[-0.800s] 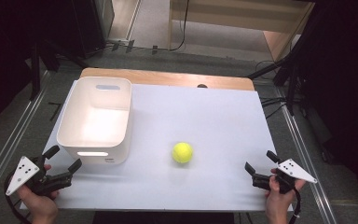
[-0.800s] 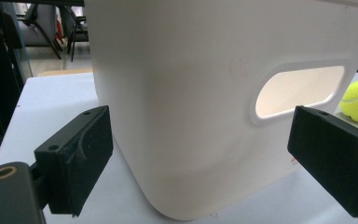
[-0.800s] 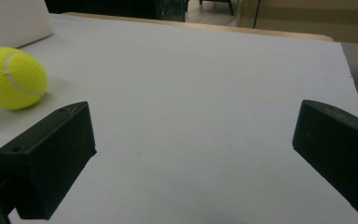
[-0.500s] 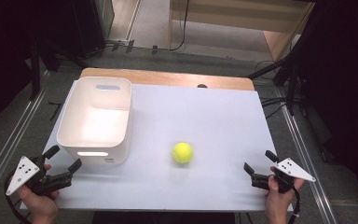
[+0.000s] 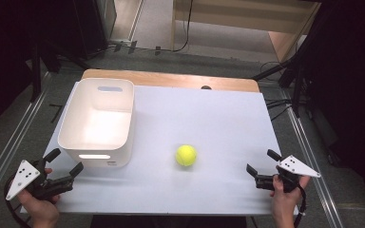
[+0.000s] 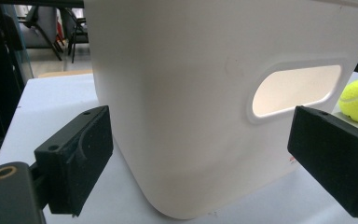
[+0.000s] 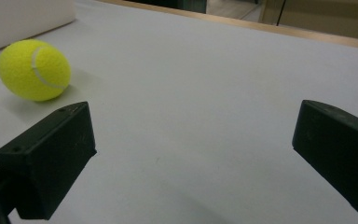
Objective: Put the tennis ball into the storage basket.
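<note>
Risks, largest thing first. The white surface [image 5: 209,123] is smooth, so a glancing touch would likely send the tennis ball [image 5: 186,155] rolling off toward an edge. The white bin [image 5: 100,122] sits just ahead of the left tool [image 5: 65,167]; it could be shoved or tipped if that tool is pushed forward, since the bin's near wall with its handle slot [image 6: 296,90] is right in front of the jaws. The ball is round and fuzzy; an off-centre pinch would probably squirt it out sideways.

Left tool: jaws spread wide, nothing held, nothing touched; the bin wall is seen close beyond both pads.

Right tool [image 5: 262,167]: jaws fully apart, nothing between them, bare surface ahead. The ball lies ahead and to the left of it, well apart, seen past the left jaw in the right gripper view [image 7: 34,70]. From the left tool, the ball lies ahead-right, past the bin corner.
</note>
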### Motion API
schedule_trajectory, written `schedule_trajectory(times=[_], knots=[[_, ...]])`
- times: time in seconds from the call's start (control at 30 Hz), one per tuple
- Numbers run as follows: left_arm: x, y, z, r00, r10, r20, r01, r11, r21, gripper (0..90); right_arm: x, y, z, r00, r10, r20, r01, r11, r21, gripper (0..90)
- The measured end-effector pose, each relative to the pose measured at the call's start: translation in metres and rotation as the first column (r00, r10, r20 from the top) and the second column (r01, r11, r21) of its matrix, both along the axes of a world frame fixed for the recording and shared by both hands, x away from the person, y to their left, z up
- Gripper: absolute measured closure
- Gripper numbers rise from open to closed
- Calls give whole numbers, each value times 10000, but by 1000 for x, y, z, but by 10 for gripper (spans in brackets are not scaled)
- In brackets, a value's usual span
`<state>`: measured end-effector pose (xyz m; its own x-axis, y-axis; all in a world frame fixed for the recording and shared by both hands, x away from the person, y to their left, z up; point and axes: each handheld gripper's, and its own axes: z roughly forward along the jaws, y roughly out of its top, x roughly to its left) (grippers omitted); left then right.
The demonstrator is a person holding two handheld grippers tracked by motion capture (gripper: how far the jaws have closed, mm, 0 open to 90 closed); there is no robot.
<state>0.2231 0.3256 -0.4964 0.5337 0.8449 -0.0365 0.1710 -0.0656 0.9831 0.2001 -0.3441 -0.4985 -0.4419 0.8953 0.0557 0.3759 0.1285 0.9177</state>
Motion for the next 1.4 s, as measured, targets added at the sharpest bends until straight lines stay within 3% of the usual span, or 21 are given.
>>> schedule_trajectory(times=[0.27, 0.57, 0.8, 1.4], knots=[[1, -1, 0, 10000, 70, -40, -69, 10000, 34, 72, 3, 5, 13, 10000, 90, 7, -90, 9998, -152, 0], [1, -1, 0, 10000, 32, -22, -32, 10000, 18, 72, 14, 20, 32, 9982, 595, -98, -599, 9973, -430, 0], [1, -1, 0, 10000, 20, -21, -20, 10000, 20, 72, 24, 33, 42, 9941, 1087, -48, -1088, 9918, -672, 0], [1, -1, 0, 10000, -6, -10, 6, 10000, 29, 72, 44, 63, 57, 9814, 1860, -478, -1903, 9753, -1122, 0]])
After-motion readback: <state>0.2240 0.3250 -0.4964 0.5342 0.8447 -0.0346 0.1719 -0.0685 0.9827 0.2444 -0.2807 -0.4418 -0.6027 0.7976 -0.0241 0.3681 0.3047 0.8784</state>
